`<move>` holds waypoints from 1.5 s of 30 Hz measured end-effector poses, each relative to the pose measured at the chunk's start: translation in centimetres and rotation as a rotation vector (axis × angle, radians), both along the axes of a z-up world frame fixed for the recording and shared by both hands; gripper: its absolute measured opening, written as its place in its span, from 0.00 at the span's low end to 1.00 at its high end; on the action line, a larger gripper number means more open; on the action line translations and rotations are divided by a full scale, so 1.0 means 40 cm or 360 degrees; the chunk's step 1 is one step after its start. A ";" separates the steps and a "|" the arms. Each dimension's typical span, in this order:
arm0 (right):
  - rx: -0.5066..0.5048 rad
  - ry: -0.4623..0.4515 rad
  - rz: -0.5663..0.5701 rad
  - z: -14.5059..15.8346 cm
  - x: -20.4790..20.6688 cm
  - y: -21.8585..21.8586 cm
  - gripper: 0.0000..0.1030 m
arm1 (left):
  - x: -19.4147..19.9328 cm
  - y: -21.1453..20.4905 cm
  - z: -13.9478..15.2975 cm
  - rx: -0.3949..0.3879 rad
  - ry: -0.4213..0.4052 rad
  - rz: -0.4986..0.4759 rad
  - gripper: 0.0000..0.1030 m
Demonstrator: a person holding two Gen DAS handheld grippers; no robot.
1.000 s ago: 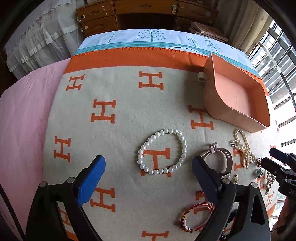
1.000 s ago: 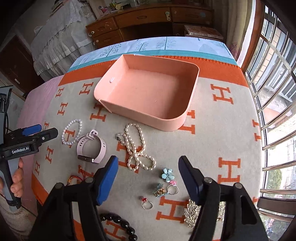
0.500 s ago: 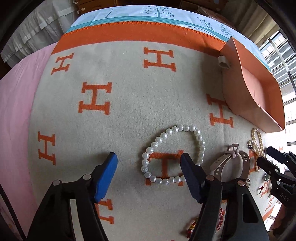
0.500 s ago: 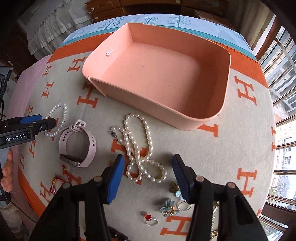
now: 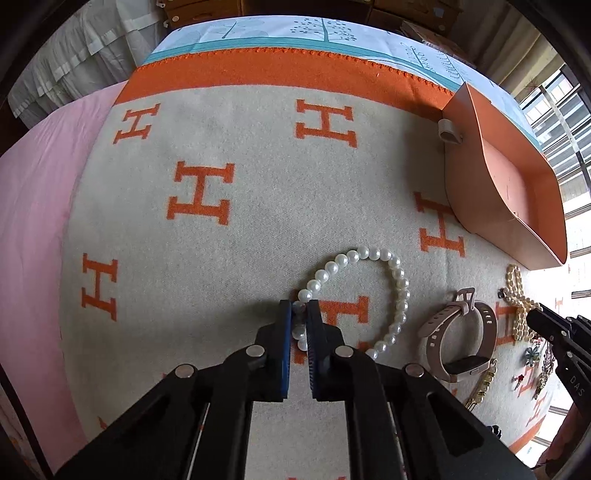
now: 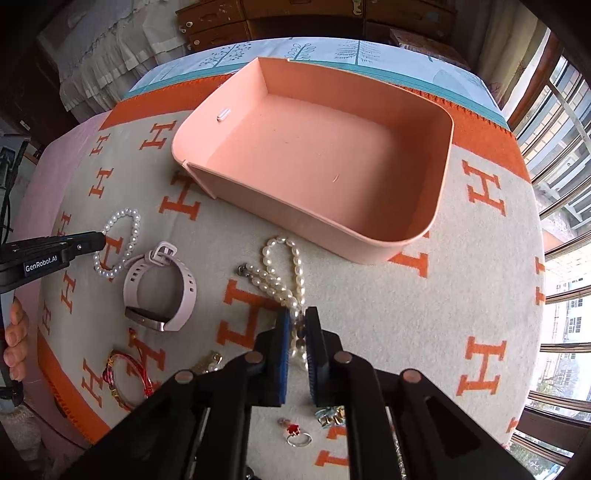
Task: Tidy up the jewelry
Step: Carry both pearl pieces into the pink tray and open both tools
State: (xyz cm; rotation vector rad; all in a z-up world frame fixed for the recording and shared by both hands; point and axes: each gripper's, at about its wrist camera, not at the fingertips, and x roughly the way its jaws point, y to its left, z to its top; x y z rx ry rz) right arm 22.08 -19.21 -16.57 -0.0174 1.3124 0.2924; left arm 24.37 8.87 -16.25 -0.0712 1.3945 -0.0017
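Bed under a beige blanket (image 6: pixel 369 314) with orange H marks. Left tongs (image 5: pixel 298 314) have just closed, pinching the pearl bracelet (image 5: pixel 400 291) on its left side. Right tongs (image 6: pixel 295 321) likewise closed on the pearl necklace (image 6: pixel 275 280) (near the pink tray (image 6: pixel 439 199)). Far: wooden drawers (image 6: pixel 280 18). Only the right view shows the tray's bare floor and a ring (image 6: pixel 297 435).

Bed covered by beige wool blanket with orange H letters and orange border (image 6: pixel 491 266); pale blue sheet printed with tree shapes (image 6: pixel 332 48) beyond it, pink sheet (image 5: pixel 33 229) on one side. Brown wooden drawer chest (image 6: pixel 295 18) against far wall. White ruffled fabric (image 6: pixel 103 62) beside it. Barred window (image 6: pixel 561 155) on the right, bright daylight, buildings outside.
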 end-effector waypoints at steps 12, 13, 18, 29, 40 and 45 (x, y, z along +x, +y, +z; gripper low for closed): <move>0.0209 -0.0274 0.0007 0.217 -0.053 -0.042 0.07 | -0.054 -0.011 0.195 -0.0110 -0.0296 -0.0003 0.05; 0.0209 -0.0274 0.0007 0.217 -0.053 -0.042 0.07 | -0.056 -0.021 0.221 -0.0117 -0.0327 -0.0019 0.05; 0.0294 -0.0376 -0.0042 0.296 -0.031 -0.064 0.07 | -0.054 -0.078 0.345 -0.0132 -0.0461 -0.0086 0.05; 0.0378 -0.0530 -0.0200 0.388 0.067 -0.104 0.08 | 0.017 -0.263 0.494 -0.0128 -0.0671 -0.0255 0.05; 0.0233 -0.0282 -0.0313 0.191 0.136 -0.137 0.08 | 0.109 -0.399 0.323 -0.0128 -0.0525 -0.0362 0.05; 0.0180 -0.0224 -0.0349 0.150 0.129 -0.152 0.09 | 0.130 -0.408 0.186 -0.0066 -0.0358 -0.0391 0.05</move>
